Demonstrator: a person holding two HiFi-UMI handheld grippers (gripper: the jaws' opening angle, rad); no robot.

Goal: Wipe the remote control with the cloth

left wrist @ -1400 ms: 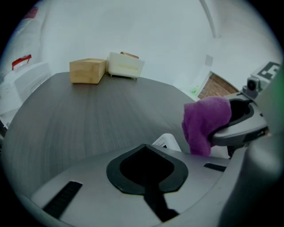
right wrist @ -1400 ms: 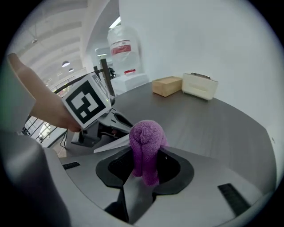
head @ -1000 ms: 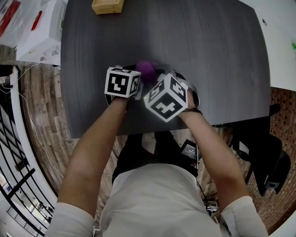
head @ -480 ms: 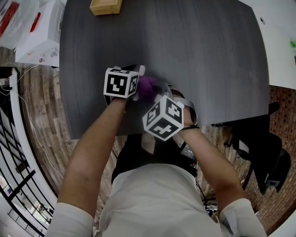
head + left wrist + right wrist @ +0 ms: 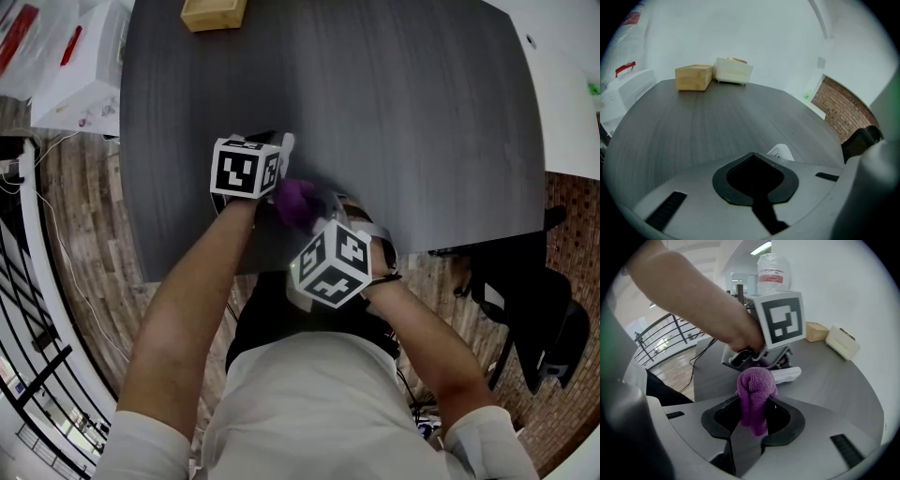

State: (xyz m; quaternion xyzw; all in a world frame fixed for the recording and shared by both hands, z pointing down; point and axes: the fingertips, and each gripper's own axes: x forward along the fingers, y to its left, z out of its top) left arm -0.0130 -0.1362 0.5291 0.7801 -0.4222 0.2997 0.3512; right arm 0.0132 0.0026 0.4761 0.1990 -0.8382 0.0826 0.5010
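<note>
Mostly hidden behind the left gripper [image 5: 753,157]: slim white plastic remote control [image 5: 781,152], only one end showing. Cropped by the head view's top edge: tan wooden block [image 5: 217,12].

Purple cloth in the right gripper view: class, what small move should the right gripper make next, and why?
Probably ease the right gripper forward, dragging the purple cloth along the white remote. The cloth is clamped in its jaws, and the remote lies just beyond it on the table, by the shut left gripper.
</note>
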